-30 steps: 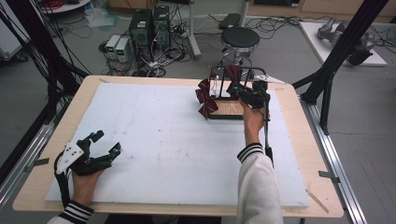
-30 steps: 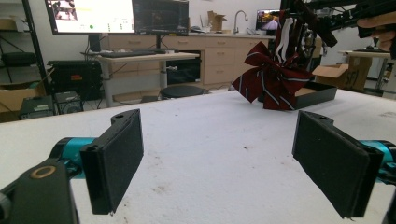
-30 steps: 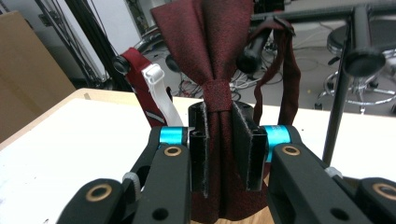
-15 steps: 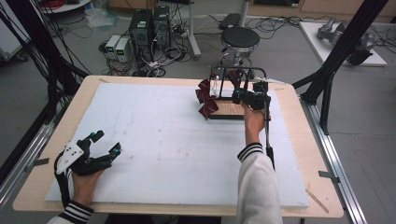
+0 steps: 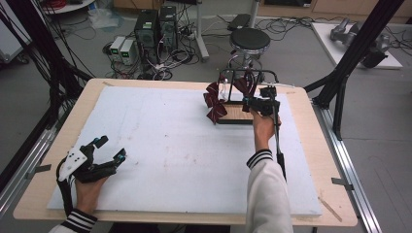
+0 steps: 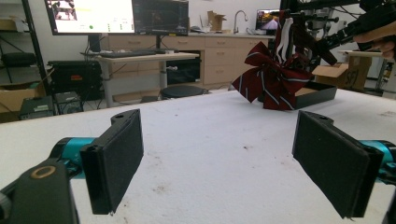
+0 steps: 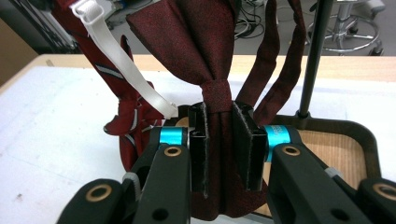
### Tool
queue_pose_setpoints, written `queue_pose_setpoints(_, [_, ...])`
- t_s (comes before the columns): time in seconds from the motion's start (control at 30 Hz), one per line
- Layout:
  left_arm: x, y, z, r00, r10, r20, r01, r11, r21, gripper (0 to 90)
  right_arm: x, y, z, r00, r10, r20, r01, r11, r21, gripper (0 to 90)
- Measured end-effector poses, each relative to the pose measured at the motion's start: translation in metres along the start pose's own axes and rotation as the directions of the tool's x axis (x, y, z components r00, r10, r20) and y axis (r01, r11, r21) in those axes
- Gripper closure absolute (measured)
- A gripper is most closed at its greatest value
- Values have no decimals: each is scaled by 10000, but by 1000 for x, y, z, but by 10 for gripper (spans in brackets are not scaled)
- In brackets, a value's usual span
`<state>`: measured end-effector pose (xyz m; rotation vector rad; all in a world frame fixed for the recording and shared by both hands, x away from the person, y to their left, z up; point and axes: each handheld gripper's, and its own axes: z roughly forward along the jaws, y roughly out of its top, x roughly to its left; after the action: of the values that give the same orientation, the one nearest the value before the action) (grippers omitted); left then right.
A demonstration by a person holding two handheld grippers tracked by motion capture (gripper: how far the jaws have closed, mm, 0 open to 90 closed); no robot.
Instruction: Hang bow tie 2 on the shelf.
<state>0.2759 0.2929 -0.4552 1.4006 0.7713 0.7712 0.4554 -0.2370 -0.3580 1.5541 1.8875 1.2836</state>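
Note:
A dark red bow tie (image 7: 187, 32) hangs from a black rack (image 5: 248, 74) at the far right of the table. My right gripper (image 7: 219, 140) is shut on it just below the knot, and it also shows in the high view as the right gripper (image 5: 253, 101). A striped red bow tie (image 5: 214, 103) with a white strap (image 7: 116, 60) hangs at the rack's left side, seen from the left gripper view as the striped bow tie (image 6: 273, 81). My left gripper (image 5: 111, 147) rests open and empty at the near left; its pads (image 6: 116, 158) stand wide apart.
The rack stands on a dark tray with a wooden floor (image 7: 336, 149), and a thin black post (image 7: 315, 56) rises right of my jaws. A white foam sheet (image 5: 165, 141) covers the table. A stool (image 5: 248, 41) and computers (image 5: 155, 24) stand beyond the far edge.

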Motion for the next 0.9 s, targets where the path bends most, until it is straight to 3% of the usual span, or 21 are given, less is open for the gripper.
queue_pose_setpoints(0.1, [0,0,0,10000,-3,3,3,10000,8,168,2,1,-1,9995,-318,54,318,9995,11,751])
queue_pose_setpoints(0.13, [0,0,0,10000,-15,-7,15,10000,6,168,3,1,-1,9986,-502,140,503,9987,-43,700])
queue_pose_setpoints(0.2, [0,0,0,10000,-1,7,1,10000,14,168,5,2,-1,9960,-864,239,868,9961,-154,538])
queue_pose_setpoints(0.27, [0,0,0,10000,3,-2,-3,10000,5,168,7,2,-1,9954,-954,74,956,9949,-310,318])
queue_pose_setpoints(0.33, [0,0,0,10000,5,-7,-5,10000,8,168,11,2,-4,9956,-937,61,939,9951,-323,152])
queue_pose_setpoints(0.37, [0,0,0,10000,3,-15,-3,10000,19,168,13,3,-6,9932,-1159,107,1161,9928,-283,107])
queue_pose_setpoints(0.5, [-1,0,0,10000,24,-50,-24,10000,15,169,26,3,-21,9704,-2416,-10,2415,9703,-116,103])
queue_pose_setpoints(0.57, [-1,0,0,10000,28,-58,-28,10000,3,168,31,4,-29,9608,-2770,-146,2767,9607,-205,85])
queue_pose_setpoints(0.8, [-1,0,0,10000,39,-69,-39,10000,-16,168,30,-14,-66,9546,-2902,-666,2793,9503,-1378,85])
queue_pose_setpoints(0.9, [0,0,0,10000,-1,-57,1,10000,-10,168,25,-30,-82,9490,-3057,-765,2873,9392,-1882,85])
